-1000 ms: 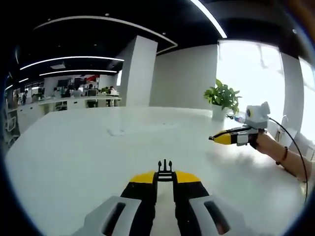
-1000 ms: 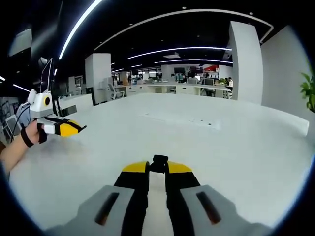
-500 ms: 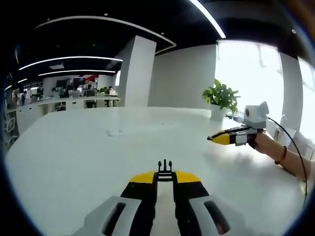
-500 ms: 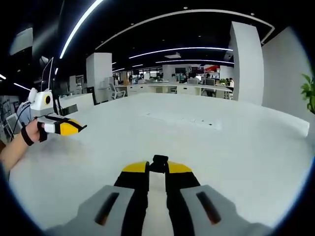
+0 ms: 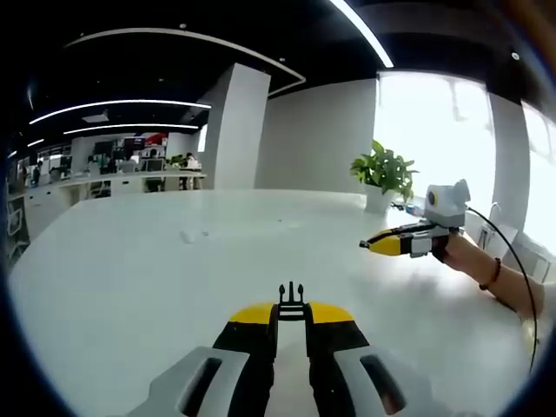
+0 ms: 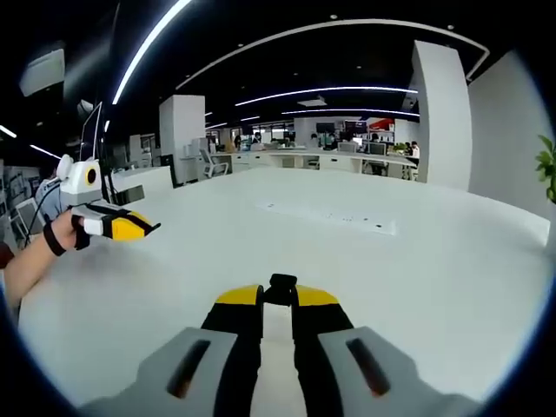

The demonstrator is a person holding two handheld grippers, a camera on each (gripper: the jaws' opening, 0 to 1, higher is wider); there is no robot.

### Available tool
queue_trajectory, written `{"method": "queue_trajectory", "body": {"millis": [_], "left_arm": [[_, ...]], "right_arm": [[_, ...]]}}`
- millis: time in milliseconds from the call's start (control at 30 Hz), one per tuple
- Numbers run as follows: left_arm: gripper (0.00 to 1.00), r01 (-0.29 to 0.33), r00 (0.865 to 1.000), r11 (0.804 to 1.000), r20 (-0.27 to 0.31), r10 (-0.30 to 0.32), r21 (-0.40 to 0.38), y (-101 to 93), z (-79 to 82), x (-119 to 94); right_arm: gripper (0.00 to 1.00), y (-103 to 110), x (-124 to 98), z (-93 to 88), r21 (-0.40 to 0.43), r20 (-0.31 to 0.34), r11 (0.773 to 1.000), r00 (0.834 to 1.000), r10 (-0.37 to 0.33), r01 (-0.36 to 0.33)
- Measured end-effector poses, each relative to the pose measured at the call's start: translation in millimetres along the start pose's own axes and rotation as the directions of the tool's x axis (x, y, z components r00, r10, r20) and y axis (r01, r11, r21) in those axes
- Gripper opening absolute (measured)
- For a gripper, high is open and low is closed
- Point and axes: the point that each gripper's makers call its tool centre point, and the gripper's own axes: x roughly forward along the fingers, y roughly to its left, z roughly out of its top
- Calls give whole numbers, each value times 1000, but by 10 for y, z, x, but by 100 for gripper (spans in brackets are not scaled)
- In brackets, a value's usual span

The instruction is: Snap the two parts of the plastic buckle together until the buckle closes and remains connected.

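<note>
In the left gripper view my left gripper is shut on the pronged half of a black plastic buckle, whose prongs stick out past the yellow jaw tips. The right gripper appears at the right of that view, held by a hand above the white table. In the right gripper view my right gripper is shut on the socket half of the buckle, a small black block at the jaw tips. The left gripper shows at the left of that view, well apart from mine.
A potted green plant stands at the table's far edge by a bright window. A white pillar and office desks with people lie beyond the table. A cable trails from the right gripper along a forearm.
Both views have shifted slightly, so the hands moved a little. The two grippers have drawn slightly closer to each other; both still hold their buckle halves.
</note>
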Motion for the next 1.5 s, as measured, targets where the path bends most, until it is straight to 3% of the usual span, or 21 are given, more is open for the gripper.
{"method": "queue_trajectory", "body": {"millis": [767, 1500], "left_arm": [[11, 48, 999, 998, -8, -47, 31, -214, -41, -33], [11, 105, 994, 991, -47, -101, 80, -333, -86, -59]], "right_arm": [[12, 158, 9, 49, -32, 13, 995, 996, 93, -92], [12, 452, -59, 113, -80, 33, 971, 973, 228, -225]]}}
